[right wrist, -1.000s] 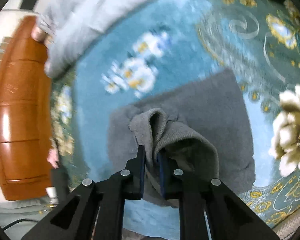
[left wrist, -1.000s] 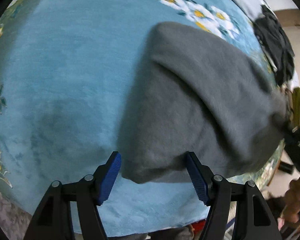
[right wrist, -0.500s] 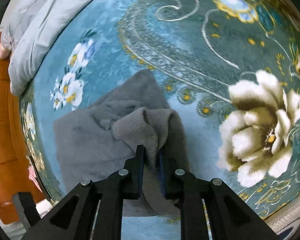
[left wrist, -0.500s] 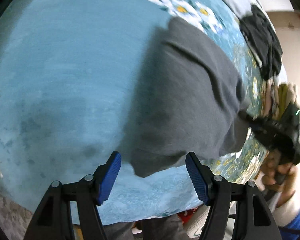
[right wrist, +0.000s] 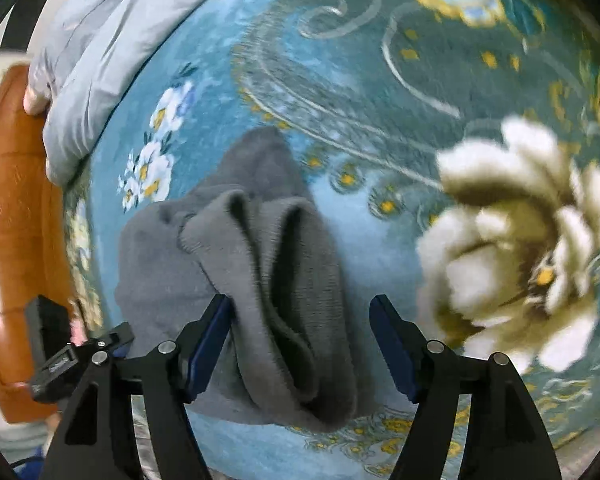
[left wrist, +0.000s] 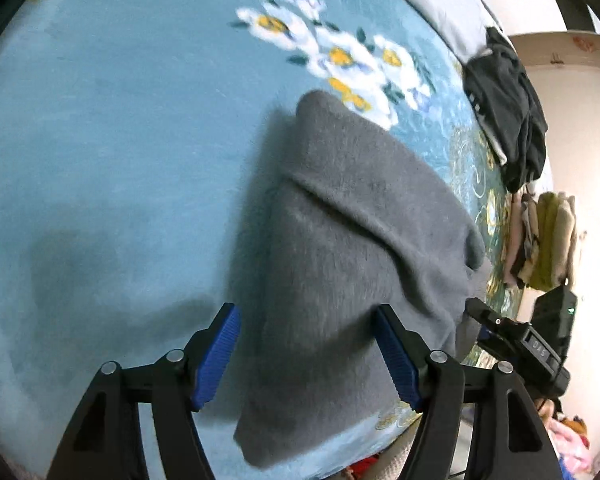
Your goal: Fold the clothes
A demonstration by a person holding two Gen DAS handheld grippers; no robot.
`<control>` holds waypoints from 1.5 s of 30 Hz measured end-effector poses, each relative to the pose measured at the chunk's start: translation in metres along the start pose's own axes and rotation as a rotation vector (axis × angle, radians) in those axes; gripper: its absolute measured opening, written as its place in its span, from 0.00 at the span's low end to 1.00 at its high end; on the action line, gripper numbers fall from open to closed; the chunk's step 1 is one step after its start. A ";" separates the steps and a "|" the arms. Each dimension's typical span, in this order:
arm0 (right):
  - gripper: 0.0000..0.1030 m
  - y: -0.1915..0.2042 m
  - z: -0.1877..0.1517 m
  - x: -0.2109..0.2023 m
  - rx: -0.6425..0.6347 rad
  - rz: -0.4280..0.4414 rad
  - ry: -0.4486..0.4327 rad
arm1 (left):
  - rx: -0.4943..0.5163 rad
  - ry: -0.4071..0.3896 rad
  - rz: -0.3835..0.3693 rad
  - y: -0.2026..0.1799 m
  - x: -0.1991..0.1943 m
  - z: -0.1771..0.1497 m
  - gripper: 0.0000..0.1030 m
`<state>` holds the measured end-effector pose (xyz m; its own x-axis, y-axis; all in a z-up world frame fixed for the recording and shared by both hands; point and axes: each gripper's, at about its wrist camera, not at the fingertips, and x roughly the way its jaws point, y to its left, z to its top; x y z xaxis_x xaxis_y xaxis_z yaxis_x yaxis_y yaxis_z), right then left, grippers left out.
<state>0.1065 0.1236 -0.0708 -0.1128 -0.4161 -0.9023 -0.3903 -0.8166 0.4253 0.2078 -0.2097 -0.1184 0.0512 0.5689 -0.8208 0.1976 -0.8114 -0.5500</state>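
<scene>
The right tool [right wrist: 300, 340] is spread wide, gripping nothing; a bunched grey knit garment [right wrist: 260, 280] lies between and under its blue-padded fingers [right wrist: 210, 340], with ribbed edges folded into deep creases. Whether the left pad touches the cloth cannot be told. The left tool [left wrist: 306, 356] is likewise released, its fingers [left wrist: 218, 354] wide apart over the near end of the same garment [left wrist: 352, 240], which from this side shows a smooth fold running diagonally across its top layer.

The garment rests on a teal blanket [left wrist: 100, 140] patterned with white and yellow flowers, one cluster just beyond the cloth's far corner and a large cream blossom [right wrist: 520, 248] to the right in the right wrist view. The right tool also shows at the right edge of the left wrist view [left wrist: 476, 308], close to the garment's side.

Farther out, a pale grey pillow or duvet [right wrist: 100, 52] lies at the blanket's far edge against a brown wooden headboard [right wrist: 8, 220]. A dark garment [left wrist: 508, 120] is heaped near the blanket's corner, and yellowish clothes [left wrist: 544, 240] hang beyond it by a light wall.
</scene>
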 end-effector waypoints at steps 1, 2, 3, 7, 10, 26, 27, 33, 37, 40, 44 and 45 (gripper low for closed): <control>0.70 -0.006 0.000 0.002 0.016 0.036 0.002 | -0.002 0.008 -0.018 0.003 0.003 0.001 0.71; 0.70 -0.009 0.001 0.005 0.016 0.063 -0.001 | -0.008 0.015 -0.042 0.007 0.005 0.003 0.72; 0.70 -0.011 0.002 0.007 0.010 0.089 -0.005 | -0.020 0.020 -0.067 0.011 0.007 0.004 0.72; 0.70 -0.015 0.009 0.014 -0.012 0.166 -0.021 | -0.062 0.029 -0.139 0.025 0.015 0.007 0.72; 0.72 -0.018 0.013 0.020 0.012 0.224 -0.021 | -0.075 0.020 -0.148 0.021 0.021 0.010 0.77; 0.30 0.034 0.007 -0.005 0.082 0.089 0.025 | 0.026 -0.019 0.005 -0.043 0.003 -0.003 0.34; 0.30 0.040 0.001 -0.016 0.086 0.086 0.016 | 0.038 -0.019 0.006 -0.048 -0.003 -0.005 0.34; 0.30 0.054 -0.035 -0.089 0.131 0.082 -0.028 | 0.104 0.000 -0.072 -0.077 -0.050 -0.034 0.34; 0.30 0.060 -0.056 -0.133 0.139 0.047 -0.050 | 0.146 0.039 -0.113 -0.106 -0.056 -0.041 0.34; 0.30 0.056 -0.060 -0.163 0.136 0.022 -0.075 | 0.184 0.069 -0.139 -0.129 -0.059 -0.044 0.34; 0.30 0.047 -0.056 -0.190 0.170 0.022 -0.124 | 0.313 0.092 -0.120 -0.172 -0.065 -0.041 0.34; 0.30 0.046 -0.055 -0.194 0.170 0.030 -0.134 | 0.345 0.089 -0.107 -0.180 -0.068 -0.041 0.34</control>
<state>0.1605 0.1450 0.1280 -0.2430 -0.3732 -0.8953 -0.5317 -0.7207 0.4448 0.2086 -0.0965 0.0431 0.1364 0.6497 -0.7478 -0.1345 -0.7358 -0.6637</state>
